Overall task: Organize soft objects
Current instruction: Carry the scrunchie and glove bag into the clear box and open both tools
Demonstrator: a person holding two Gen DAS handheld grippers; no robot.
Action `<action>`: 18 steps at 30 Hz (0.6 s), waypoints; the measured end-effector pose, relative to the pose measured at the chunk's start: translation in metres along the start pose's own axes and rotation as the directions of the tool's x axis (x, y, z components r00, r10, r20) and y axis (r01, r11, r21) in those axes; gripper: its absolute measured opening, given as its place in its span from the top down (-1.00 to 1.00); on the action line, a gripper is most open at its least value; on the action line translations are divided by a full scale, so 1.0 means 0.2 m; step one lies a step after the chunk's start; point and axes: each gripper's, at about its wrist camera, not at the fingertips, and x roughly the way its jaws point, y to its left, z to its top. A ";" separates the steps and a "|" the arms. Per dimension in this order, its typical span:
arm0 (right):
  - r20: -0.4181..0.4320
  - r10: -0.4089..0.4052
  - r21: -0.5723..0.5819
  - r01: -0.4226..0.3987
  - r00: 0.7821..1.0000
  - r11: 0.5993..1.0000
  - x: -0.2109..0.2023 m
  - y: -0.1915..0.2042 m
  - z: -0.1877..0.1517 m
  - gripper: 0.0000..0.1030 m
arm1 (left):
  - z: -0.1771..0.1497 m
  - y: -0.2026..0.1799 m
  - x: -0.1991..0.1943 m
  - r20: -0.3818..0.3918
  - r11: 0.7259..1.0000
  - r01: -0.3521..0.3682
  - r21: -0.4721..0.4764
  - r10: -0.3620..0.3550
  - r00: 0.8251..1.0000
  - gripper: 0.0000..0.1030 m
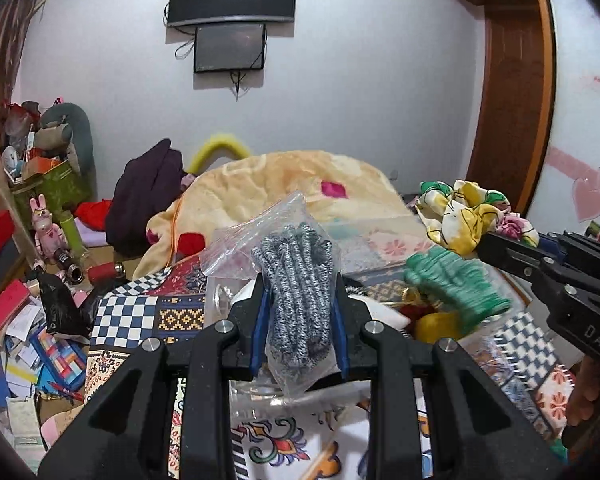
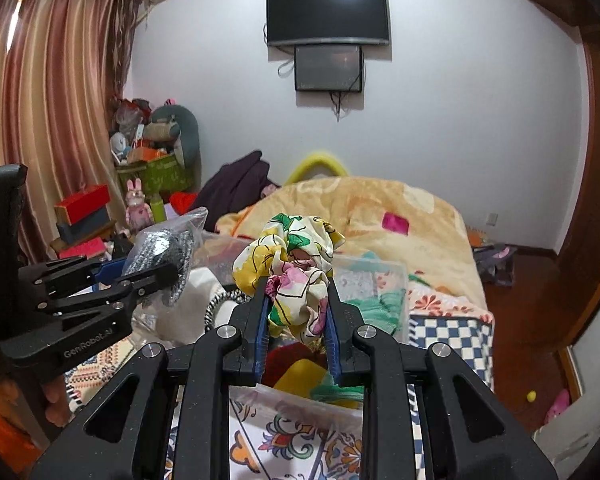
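The left gripper (image 1: 299,300) clamps a clear plastic bag (image 1: 276,232) of speckled grey-and-white knit gloves (image 1: 298,280), held up in front of the peach blanket (image 1: 292,184). The right gripper (image 2: 296,300) pinches a crumpled floral silky scarf (image 2: 290,256), yellow, green and pink, before that same blanket. A blurred green glove (image 1: 452,284) shows below the scarf.

White wall (image 2: 460,120), striped curtain (image 2: 52,100), wooden floor (image 2: 520,300)

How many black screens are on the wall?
2. A big screen hangs high on the white wall, and a smaller screen hangs right under it, touching its bottom edge. Nothing seems to hide any others.
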 end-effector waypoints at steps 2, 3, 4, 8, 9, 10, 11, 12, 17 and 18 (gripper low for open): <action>-0.024 0.001 0.004 -0.001 1.000 1.000 0.04 0.00 -0.02 0.58 | -0.01 0.01 0.05 -0.022 1.000 -0.001 -0.001 0.001 1.000 0.46; -0.034 0.002 0.003 -0.002 0.999 1.000 0.05 -0.01 -0.03 0.59 | -0.01 0.00 0.07 -0.032 1.000 0.001 -0.004 -0.001 0.999 0.46; -0.045 0.002 0.004 -0.001 0.999 1.000 0.06 0.00 -0.04 0.58 | -0.02 0.00 0.09 -0.037 1.000 0.003 -0.004 -0.003 0.999 0.46; -0.091 0.010 0.005 -0.009 0.996 1.000 0.13 0.00 -0.07 0.58 | -0.04 0.00 0.15 -0.068 1.000 0.020 -0.010 -0.021 0.997 0.46; -0.103 0.013 0.005 -0.012 0.995 1.000 0.14 0.00 -0.07 0.58 | -0.04 0.00 0.16 -0.076 1.000 0.024 -0.013 -0.025 0.997 0.46; -0.112 0.014 0.005 -0.013 0.994 1.000 0.16 0.00 -0.07 0.58 | -0.04 0.00 0.18 -0.086 1.000 0.026 -0.015 -0.027 0.996 0.46; -0.119 0.014 0.005 -0.014 0.993 1.000 0.17 0.00 -0.08 0.58 | -0.05 0.00 0.19 -0.093 1.000 0.026 -0.015 -0.027 0.995 0.46; -0.125 0.016 0.004 -0.016 0.992 1.000 0.18 0.00 -0.08 0.58 | -0.05 0.00 0.20 -0.099 1.000 0.024 -0.010 -0.024 0.995 0.46; -0.153 0.021 0.007 -0.020 0.988 1.000 0.21 -0.01 -0.09 0.52 | -0.07 -0.03 0.21 -0.108 1.000 0.002 0.025 0.000 0.994 0.31; -0.159 0.020 0.005 -0.019 0.987 1.000 0.22 -0.01 -0.10 0.49 | -0.07 -0.03 0.21 -0.109 1.000 0.003 0.028 0.000 0.994 0.26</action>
